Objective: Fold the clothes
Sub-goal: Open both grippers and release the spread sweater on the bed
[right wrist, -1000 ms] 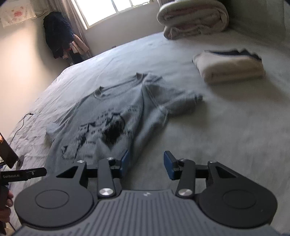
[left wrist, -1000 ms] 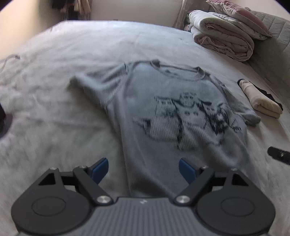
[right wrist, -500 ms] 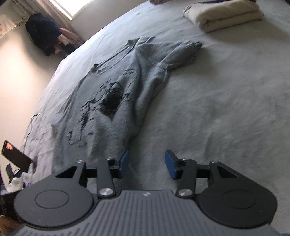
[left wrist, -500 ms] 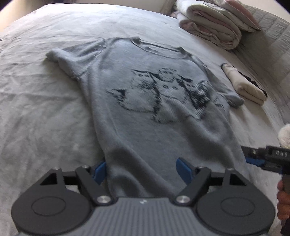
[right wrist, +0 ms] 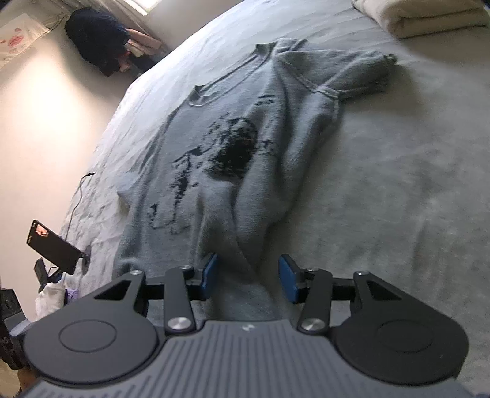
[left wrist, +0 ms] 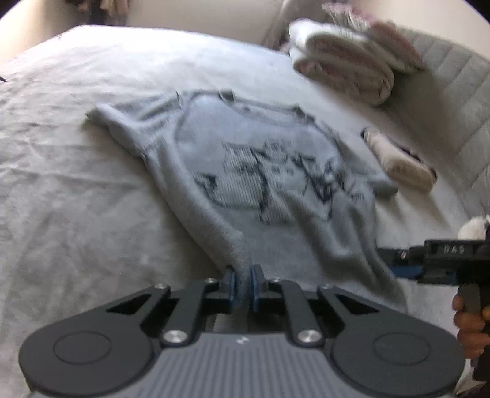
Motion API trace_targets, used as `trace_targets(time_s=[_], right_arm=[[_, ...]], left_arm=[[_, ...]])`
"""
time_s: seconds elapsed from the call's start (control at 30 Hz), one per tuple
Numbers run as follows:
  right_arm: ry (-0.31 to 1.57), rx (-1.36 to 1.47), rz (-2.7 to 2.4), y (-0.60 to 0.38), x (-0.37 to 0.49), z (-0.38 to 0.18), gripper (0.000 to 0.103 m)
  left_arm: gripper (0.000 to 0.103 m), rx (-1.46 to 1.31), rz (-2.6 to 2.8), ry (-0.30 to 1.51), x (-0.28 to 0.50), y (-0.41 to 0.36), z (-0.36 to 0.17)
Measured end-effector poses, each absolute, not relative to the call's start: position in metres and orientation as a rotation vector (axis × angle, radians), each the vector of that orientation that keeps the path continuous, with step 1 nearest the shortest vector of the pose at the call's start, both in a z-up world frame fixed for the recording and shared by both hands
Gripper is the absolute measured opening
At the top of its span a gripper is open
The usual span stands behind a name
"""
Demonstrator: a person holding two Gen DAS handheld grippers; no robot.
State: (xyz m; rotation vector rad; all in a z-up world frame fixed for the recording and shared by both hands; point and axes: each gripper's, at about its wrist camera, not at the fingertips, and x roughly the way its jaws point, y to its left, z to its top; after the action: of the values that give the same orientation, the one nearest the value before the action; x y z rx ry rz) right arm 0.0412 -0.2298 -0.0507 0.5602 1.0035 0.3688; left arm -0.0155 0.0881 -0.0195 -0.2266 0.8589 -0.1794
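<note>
A grey sweater (left wrist: 269, 171) with a dark printed picture lies face up on the bed, collar at the far end; it also shows in the right wrist view (right wrist: 232, 159). My left gripper (left wrist: 243, 286) is shut on the sweater's near hem, left corner, and the cloth rises in a ridge from it. My right gripper (right wrist: 248, 279) is open, its blue pads either side of the hem's right corner, which lies between them. The right gripper also shows at the right edge of the left wrist view (left wrist: 435, 263).
A folded cream garment (right wrist: 428, 15) lies beyond the sweater's right sleeve. Rolled pink-white bedding (left wrist: 352, 64) sits at the headboard. A phone on a stand (right wrist: 53, 246) and a cable stand at the bed's left edge. The grey bedsheet (right wrist: 413, 183) spreads to the right.
My left gripper has closed on the hem's left corner and lifted it a little. My right gripper has moved in over the hem's right corner, still open.
</note>
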Motion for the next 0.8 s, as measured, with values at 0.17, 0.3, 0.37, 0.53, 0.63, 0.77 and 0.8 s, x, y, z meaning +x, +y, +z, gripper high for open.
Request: trace_targets(time_s=[0.17,0.3,0.37,0.53,0.63,0.77,0.8], right_arm=[[0.992,0.594,0.416,-0.222,0.045,-0.043,0.049],[0.975,0.547,0.392,-0.212,0.048,-0.039,0.049],[0.969,0.520,0.368,-0.209,0.050,-0.039,0.049],[0.967,0.483,0.309,-0.210,0.054,-0.040,0.053],[0.976,0.472,0.274,-0.214,0.055,-0.043,0.054],[0.983,0.486,0.255,-0.219,0.054,-0.045,0.055],[0.980,0.491,0.257,-0.220,0.054,-0.044,0.055]], left_arm=[[0.010,-0.230,-0.128,0.833,-0.017,0.100,-0.012],[0.011,-0.150,-0.047,0.853,-0.012,0.101,-0.020],[0.013,-0.110,-0.005,0.851,-0.011,0.102,-0.023],[0.042,-0.109,-0.002,0.791,-0.014,0.105,-0.015],[0.047,-0.111,-0.048,0.755,-0.017,0.098,-0.007],[0.057,-0.119,-0.153,0.749,-0.019,0.078,-0.003],[0.060,-0.122,-0.183,0.752,-0.020,0.073,-0.003]])
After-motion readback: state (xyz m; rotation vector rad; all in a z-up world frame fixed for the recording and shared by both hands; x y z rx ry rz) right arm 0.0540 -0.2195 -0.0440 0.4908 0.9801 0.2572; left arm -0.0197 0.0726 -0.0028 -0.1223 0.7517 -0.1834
